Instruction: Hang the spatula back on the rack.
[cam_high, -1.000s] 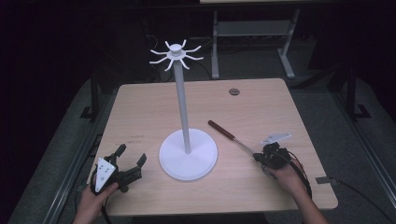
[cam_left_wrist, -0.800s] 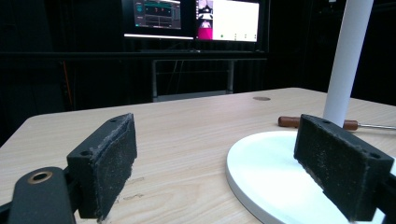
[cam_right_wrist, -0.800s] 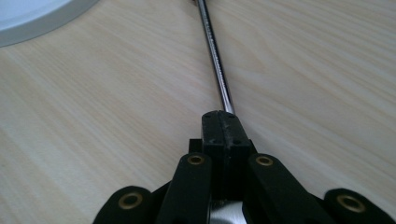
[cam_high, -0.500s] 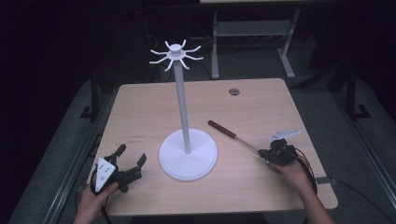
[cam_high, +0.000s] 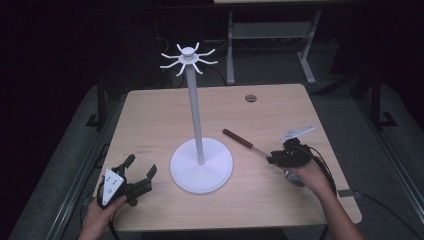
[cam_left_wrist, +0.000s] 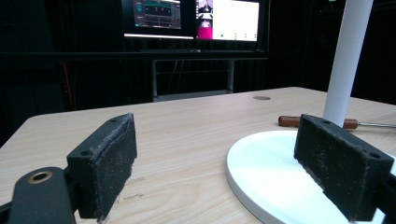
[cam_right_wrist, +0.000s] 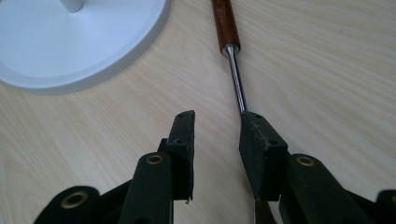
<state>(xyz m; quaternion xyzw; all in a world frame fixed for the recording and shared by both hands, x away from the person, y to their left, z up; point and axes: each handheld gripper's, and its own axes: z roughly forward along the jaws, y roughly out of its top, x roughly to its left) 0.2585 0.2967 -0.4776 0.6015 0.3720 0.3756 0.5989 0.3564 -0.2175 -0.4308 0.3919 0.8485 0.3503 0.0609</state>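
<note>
My right gripper (cam_right_wrist: 217, 135) has just been opening, jaws narrowly apart, nothing between; the utensil (cam_right_wrist: 236, 79) lies at one o'clock; left gripper (cam_left_wrist: 215, 158) gapes wide, unmoved.

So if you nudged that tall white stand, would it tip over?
Probably not easily: the white stand has a wide round base flat on the table. Pushed near the hooked top, though, its long thin pole might rock.

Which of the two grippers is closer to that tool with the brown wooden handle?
Right. The right gripper sits at the tool shaft's end; the left gripper is across the white stand's base.
</note>
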